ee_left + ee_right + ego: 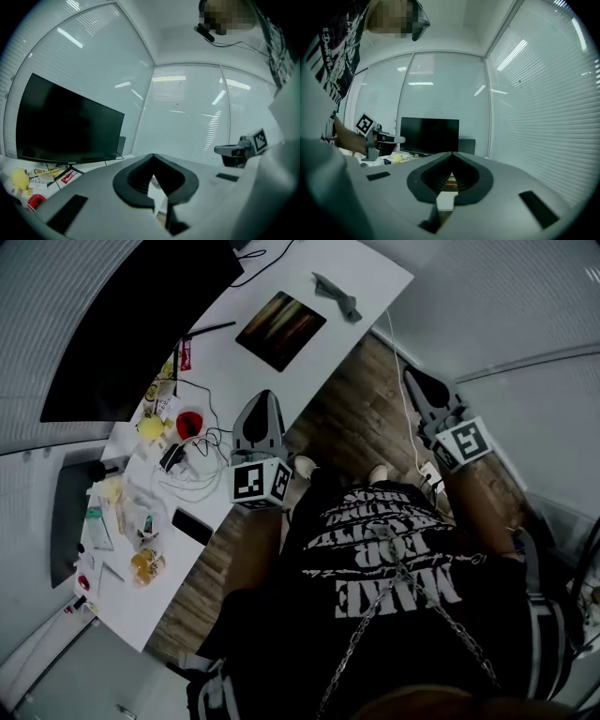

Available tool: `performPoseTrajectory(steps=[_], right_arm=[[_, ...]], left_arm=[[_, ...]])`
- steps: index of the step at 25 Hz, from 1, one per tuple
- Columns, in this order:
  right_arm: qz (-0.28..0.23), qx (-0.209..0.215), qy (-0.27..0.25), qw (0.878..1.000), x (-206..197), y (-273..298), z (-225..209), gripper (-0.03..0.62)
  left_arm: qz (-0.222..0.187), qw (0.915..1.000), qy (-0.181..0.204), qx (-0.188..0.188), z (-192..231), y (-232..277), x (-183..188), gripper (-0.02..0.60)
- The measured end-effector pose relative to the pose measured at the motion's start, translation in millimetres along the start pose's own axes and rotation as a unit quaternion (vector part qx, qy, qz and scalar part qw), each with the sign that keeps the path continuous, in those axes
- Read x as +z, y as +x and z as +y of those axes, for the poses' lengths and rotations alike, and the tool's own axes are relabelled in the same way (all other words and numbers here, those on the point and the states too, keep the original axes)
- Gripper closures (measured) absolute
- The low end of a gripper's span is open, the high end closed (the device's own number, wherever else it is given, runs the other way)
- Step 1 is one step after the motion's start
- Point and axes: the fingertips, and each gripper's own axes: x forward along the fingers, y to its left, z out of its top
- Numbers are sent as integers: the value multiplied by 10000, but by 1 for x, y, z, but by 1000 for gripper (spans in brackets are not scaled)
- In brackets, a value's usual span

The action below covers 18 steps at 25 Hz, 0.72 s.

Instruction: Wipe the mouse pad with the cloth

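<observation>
Cloth point(337, 296) loose near mouse pad point(280, 329); left tongs point(265, 399), right tongs point(412, 379) closed, empty, off tabletop point(370, 266); no wiping under way.

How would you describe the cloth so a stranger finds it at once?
Find the long white desk with the big black monitor. At the desk's tidier end lies a dark brownish mouse pad. The cloth is the small crumpled grey strip just beside it, the only soft thing there.

No text is legible; shirt point(394, 559) print blurred.
</observation>
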Motion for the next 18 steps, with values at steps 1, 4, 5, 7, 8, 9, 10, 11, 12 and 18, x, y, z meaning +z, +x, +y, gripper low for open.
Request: performPoseTrajectory(steps=[1,4,5,7,8,9,10,11,12,18], right_arm=[[40,-5,45,10000,-3,-9,-5,592],[44,146,224,9996,-11,-42,-12,592],[11,246,275,9993,-14,-55,-13,592],[-50,449,364,9983,-21,-82,-17,592],[-78,545,382,9978,-25,-95,-19,592],[-108,639,389,9971,-28,-107,-21,592],[-134,734,394,9964,-32,-119,-23,592],[-144,830,392,9957,-34,-129,-24,592],[-137,920,375,9950,-36,-138,-25,592],[-182,1180,265,9925,-37,-159,-24,593]], left_arm=[[-3,10000,-13,36,-9,-1,-2,575],[-18,9997,-135,180,-42,-3,-8,575],[-33,9995,-191,242,-55,-4,-11,575],[-93,9990,-221,384,-83,-7,-17,575],[-123,9986,-215,469,-96,-10,-21,575],[-148,9981,-209,561,-110,-15,-26,575],[-162,9975,-197,656,-124,-21,-32,575],[-159,9969,-176,745,-137,-28,-37,575],[-137,9965,-151,812,-149,-35,-41,575],[125,9943,-77,1055,-184,-64,-59,575]])
